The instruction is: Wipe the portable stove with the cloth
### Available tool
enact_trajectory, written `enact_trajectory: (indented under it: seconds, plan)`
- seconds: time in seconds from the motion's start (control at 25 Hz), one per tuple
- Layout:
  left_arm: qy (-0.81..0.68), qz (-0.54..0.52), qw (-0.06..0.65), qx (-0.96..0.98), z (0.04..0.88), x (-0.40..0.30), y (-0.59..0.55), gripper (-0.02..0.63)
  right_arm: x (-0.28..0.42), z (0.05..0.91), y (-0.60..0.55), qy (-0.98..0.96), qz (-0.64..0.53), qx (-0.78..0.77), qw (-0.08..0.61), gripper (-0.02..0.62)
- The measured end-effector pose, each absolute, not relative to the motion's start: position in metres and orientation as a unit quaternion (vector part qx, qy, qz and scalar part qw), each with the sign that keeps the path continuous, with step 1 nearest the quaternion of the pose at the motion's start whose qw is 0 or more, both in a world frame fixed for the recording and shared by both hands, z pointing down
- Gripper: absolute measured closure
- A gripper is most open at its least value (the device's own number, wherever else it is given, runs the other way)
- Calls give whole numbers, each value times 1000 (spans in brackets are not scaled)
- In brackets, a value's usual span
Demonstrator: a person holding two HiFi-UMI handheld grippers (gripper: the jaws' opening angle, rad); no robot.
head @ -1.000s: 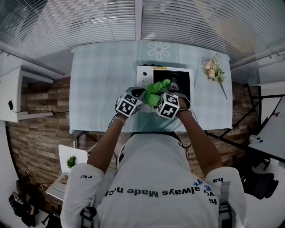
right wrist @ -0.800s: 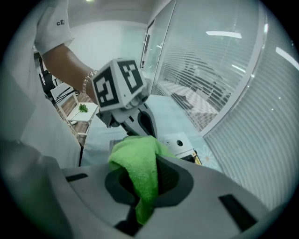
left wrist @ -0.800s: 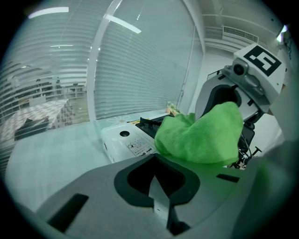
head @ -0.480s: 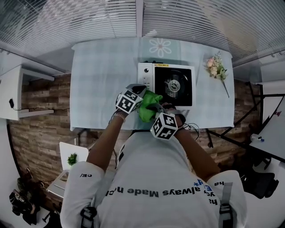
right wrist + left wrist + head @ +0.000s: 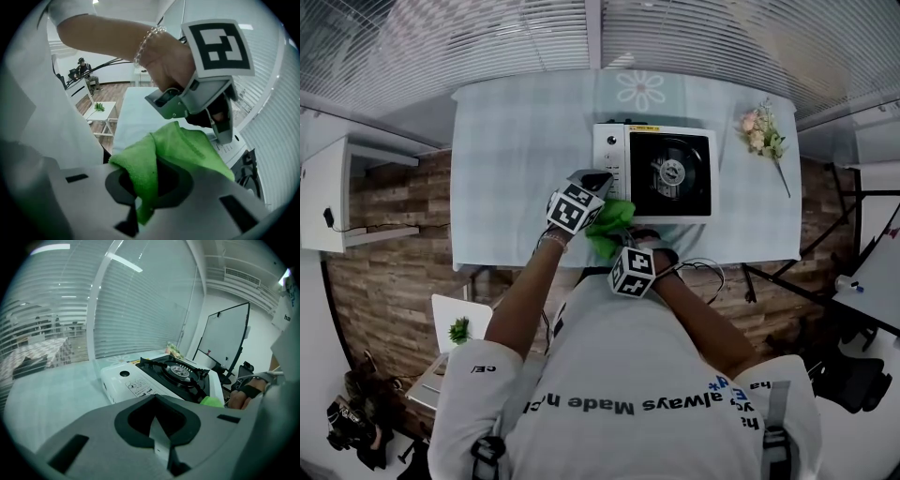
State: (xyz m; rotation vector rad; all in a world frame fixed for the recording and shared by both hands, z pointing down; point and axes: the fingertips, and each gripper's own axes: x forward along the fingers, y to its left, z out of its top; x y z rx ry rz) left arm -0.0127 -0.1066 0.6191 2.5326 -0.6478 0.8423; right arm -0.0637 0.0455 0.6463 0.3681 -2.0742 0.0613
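Note:
The portable stove (image 5: 656, 173), white with a black burner top, stands on the table (image 5: 516, 159). It also fills the middle of the left gripper view, stove (image 5: 159, 373). The green cloth (image 5: 609, 225) is bunched near the table's front edge, just off the stove's front left corner. My right gripper (image 5: 616, 247) is shut on the cloth (image 5: 180, 145), and a fold runs down between its jaws. My left gripper (image 5: 592, 180) hovers beside the stove's control panel, shut, with nothing in it. In the right gripper view it hangs just above the cloth, left gripper (image 5: 220, 126).
A bunch of pink flowers (image 5: 762, 134) lies on the table to the right of the stove. A low white table with a small plant (image 5: 457, 330) stands on the floor at the left. Behind the table runs a window with blinds (image 5: 487, 47).
My right gripper has drawn back from over the stove top to the table's front edge, bringing the cloth with it. The left gripper has barely moved.

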Motion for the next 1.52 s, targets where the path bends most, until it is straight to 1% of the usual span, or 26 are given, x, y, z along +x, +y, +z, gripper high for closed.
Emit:
enact_trajectory:
  seconds: [0.24, 0.6, 1.52]
  plan:
    - [-231, 301, 196, 904, 620, -12, -107, 595, -60, 673, 47, -846, 38, 165, 505, 569]
    - [-232, 315, 180, 903, 621, -12, -106, 595, -50, 683, 47, -841, 41, 181, 508, 569]
    - [-253, 341, 168, 890, 622, -13, -107, 595, 68, 676, 51, -813, 92, 259, 513, 569]
